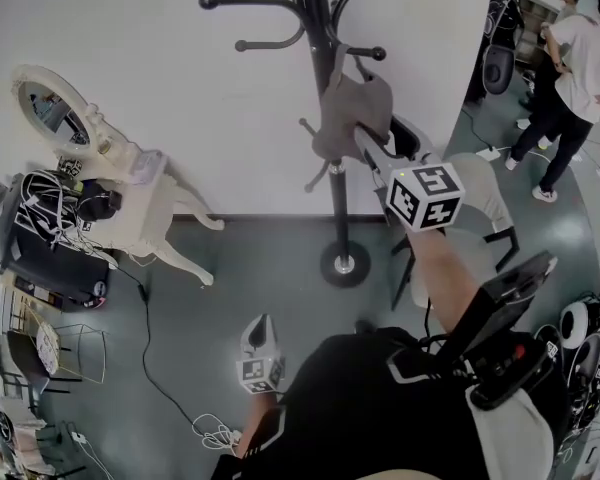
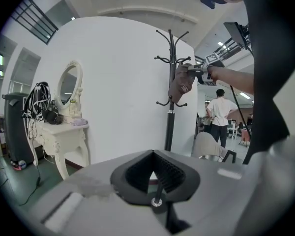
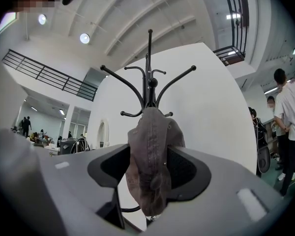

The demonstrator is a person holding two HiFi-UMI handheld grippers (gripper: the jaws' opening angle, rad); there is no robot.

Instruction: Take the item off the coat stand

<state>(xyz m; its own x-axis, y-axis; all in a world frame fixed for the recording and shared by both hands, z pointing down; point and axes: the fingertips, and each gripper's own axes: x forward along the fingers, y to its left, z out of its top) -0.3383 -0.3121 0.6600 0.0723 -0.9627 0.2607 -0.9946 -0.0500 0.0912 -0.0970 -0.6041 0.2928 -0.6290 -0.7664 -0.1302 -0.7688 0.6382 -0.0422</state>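
A grey-brown cap (image 1: 348, 108) hangs on a hook of the black coat stand (image 1: 320, 28), in front of the white wall. My right gripper (image 1: 368, 140) reaches up to it from the right. In the right gripper view the cap (image 3: 150, 146) hangs between the wide-spread jaws of the right gripper (image 3: 148, 167), still on the coat stand (image 3: 149, 80). My left gripper (image 1: 263, 324) is low, near the person's body, with nothing in it. In its own view the left gripper (image 2: 153, 154) has its tips together, and the cap (image 2: 181, 82) shows far off on the coat stand (image 2: 170, 117).
A white dressing table (image 1: 140, 203) with an oval mirror stands at the left, with a black bag (image 1: 50, 208) beside it. A pale chair (image 1: 485, 203) is right of the stand's round base (image 1: 343, 264). People (image 1: 575, 78) stand at the far right. A cable (image 1: 180, 398) lies on the floor.
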